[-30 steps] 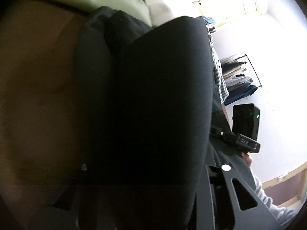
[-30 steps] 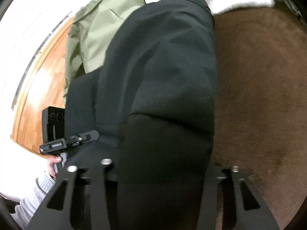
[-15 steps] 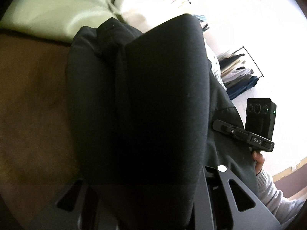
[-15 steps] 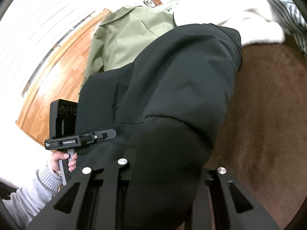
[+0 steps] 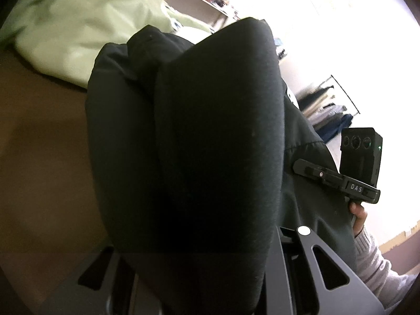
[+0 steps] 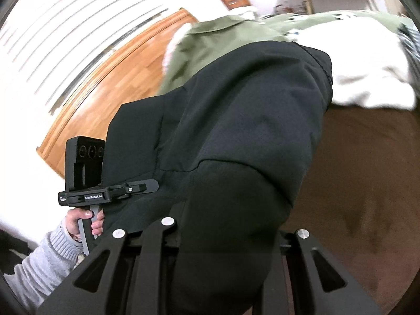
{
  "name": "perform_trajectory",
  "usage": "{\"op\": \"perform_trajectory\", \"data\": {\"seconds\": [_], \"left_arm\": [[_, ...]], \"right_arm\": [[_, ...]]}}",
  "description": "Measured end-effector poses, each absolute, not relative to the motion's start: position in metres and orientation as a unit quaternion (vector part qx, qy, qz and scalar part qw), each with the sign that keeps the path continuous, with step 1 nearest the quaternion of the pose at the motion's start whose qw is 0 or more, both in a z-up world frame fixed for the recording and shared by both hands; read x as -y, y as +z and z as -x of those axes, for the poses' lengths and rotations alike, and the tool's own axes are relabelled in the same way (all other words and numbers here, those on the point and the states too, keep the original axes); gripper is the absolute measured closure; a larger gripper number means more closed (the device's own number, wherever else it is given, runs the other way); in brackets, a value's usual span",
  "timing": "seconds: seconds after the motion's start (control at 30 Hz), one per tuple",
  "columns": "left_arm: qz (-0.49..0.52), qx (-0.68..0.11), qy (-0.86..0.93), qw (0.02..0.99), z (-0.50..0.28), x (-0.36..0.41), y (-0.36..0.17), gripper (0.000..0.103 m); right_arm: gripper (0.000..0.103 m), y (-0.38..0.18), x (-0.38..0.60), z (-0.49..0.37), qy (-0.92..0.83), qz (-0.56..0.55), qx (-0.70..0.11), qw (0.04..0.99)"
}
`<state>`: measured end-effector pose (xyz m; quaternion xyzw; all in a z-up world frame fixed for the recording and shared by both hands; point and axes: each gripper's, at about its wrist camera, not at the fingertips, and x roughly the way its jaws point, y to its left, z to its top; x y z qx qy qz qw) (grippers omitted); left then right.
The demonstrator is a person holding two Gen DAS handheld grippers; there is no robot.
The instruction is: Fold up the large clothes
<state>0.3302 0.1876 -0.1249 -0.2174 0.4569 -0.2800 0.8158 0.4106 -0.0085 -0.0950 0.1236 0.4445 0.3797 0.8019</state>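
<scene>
A: Where is the black garment [image 5: 199, 144]?

B: Draped over both grippers, above the brown bed [image 5: 44, 157], hanging toward its near edge. The left gripper [image 5: 194, 283] is buried under cloth, so its fingertips are hidden; the jaws look nearly closed on a bunched fold. In the other view, the right gripper [image 6: 225, 270] is the same: jaws narrowed, pinching the garment.

A: How will it handle?

B: My guess is soft and limp, fairly heavy for cloth, with a smooth woven face that may slip. It sags between the two holds. I'd take it at the hem or shoulder seams, well apart, to keep it spread.

A: What does each view add?

B: The left wrist view shows the pale green garment [image 5: 78, 34] at the bed's far edge, a clothes rack [image 5: 330, 105] by the wall, and the person's right hand [image 5: 358, 216]. The right wrist view shows the wooden floor [image 6: 118, 84], a white garment [image 6: 367, 63] at the far edge, and the left hand [image 6: 84, 223] in a grey sleeve.
</scene>
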Motion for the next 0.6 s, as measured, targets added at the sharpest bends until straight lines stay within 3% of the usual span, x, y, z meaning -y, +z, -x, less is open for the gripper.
{"op": "perform_trajectory", "data": {"seconds": [0.23, 0.6], "left_arm": [[0.238, -0.441, -0.221, 0.837, -0.266, -0.274, -0.094, 0.082], [0.286, -0.434, -0.116, 0.846, -0.194, -0.398, -0.115, 0.082]], "right_arm": [[0.082, -0.072, -0.086, -0.390, 0.429, -0.097, -0.449, 0.778], [0.082, -0.099, -0.229, -0.369, 0.493, -0.055, -0.477, 0.725]]}}
